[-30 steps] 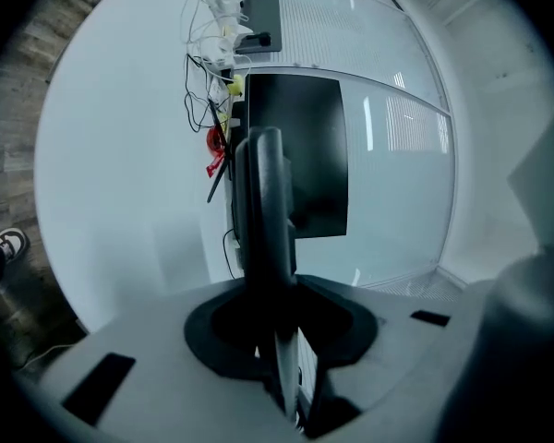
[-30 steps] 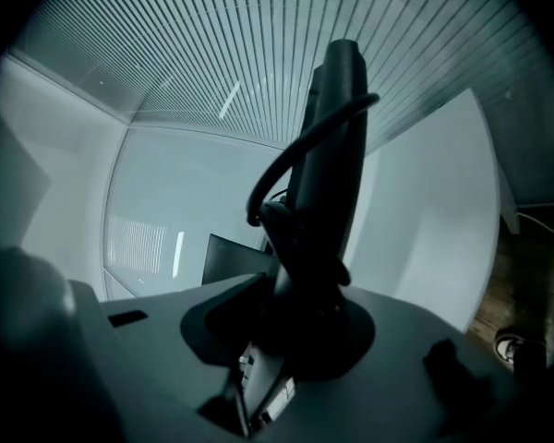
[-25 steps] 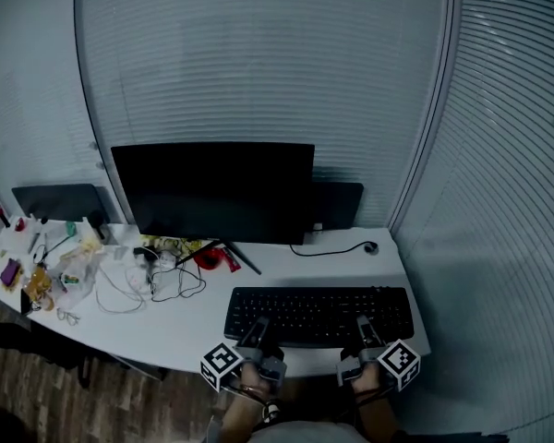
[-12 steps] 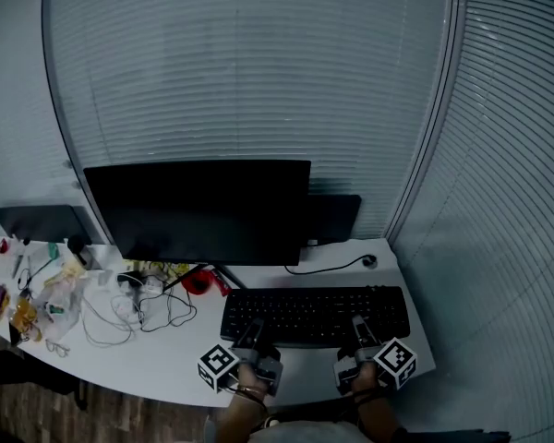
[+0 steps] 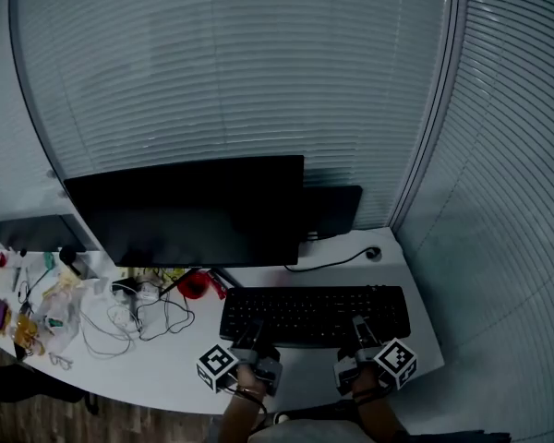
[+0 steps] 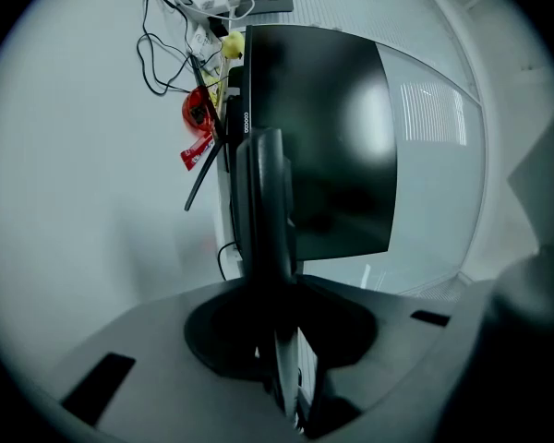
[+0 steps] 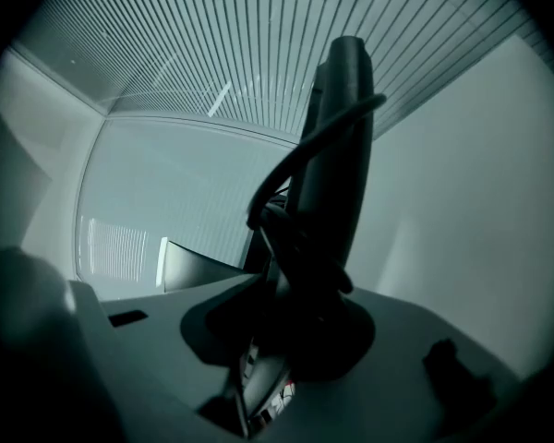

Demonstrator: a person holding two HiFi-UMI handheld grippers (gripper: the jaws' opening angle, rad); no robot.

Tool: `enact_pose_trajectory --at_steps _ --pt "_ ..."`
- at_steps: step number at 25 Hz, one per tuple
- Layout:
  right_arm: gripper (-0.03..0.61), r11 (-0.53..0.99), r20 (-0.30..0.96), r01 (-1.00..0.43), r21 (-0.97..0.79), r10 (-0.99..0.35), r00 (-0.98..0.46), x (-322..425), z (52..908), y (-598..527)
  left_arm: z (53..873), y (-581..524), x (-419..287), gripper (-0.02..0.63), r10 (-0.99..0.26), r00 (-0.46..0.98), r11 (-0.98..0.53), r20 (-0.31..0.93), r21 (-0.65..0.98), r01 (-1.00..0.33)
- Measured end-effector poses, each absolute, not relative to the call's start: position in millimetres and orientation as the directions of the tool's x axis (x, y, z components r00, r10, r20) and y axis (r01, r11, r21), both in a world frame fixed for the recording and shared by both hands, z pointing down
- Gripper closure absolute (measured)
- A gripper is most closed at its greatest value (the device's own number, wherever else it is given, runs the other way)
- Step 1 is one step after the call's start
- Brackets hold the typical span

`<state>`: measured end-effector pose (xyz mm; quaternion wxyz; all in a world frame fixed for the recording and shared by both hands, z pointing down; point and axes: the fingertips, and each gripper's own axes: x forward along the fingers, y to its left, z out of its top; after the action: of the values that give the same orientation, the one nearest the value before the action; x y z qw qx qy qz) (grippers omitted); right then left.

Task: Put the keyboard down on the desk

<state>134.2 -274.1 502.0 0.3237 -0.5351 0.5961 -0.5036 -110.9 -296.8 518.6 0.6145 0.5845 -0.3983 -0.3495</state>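
The black keyboard [image 5: 314,314] lies level over the front right of the white desk [image 5: 166,369]; whether it rests on the desk I cannot tell. My left gripper [image 5: 256,329] is shut on its near edge left of the middle, and my right gripper [image 5: 358,326] is shut on the same edge further right. In the left gripper view the keyboard [image 6: 263,210] runs edge-on out of my left gripper [image 6: 282,340]. In the right gripper view the keyboard [image 7: 337,155] stands edge-on in my right gripper [image 7: 286,340], with its cable looping across it.
A black monitor [image 5: 189,210] stands just behind the keyboard, a second dark screen [image 5: 334,209] to its right. The keyboard's cable [image 5: 337,262] runs to a desk hole [image 5: 374,253]. A red object [image 5: 194,284], loose wires [image 5: 157,308] and small clutter [image 5: 37,305] lie left. Window blinds close the back and right.
Both grippers have carried the keyboard further in over the desk, toward the monitor, and a little lower. More desk now shows in front of the keyboard. Both grips are unchanged.
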Motion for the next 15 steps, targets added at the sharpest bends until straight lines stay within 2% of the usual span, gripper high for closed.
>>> enact_pose_trajectory --at_steps 15 --pt "0.472 -0.076 0.168 -0.280 -0.957 -0.931 -0.323 147 510 -290 512 -284 -99 0.523 -0.934 0.341 0.091 0.102 0.995 -0.048"
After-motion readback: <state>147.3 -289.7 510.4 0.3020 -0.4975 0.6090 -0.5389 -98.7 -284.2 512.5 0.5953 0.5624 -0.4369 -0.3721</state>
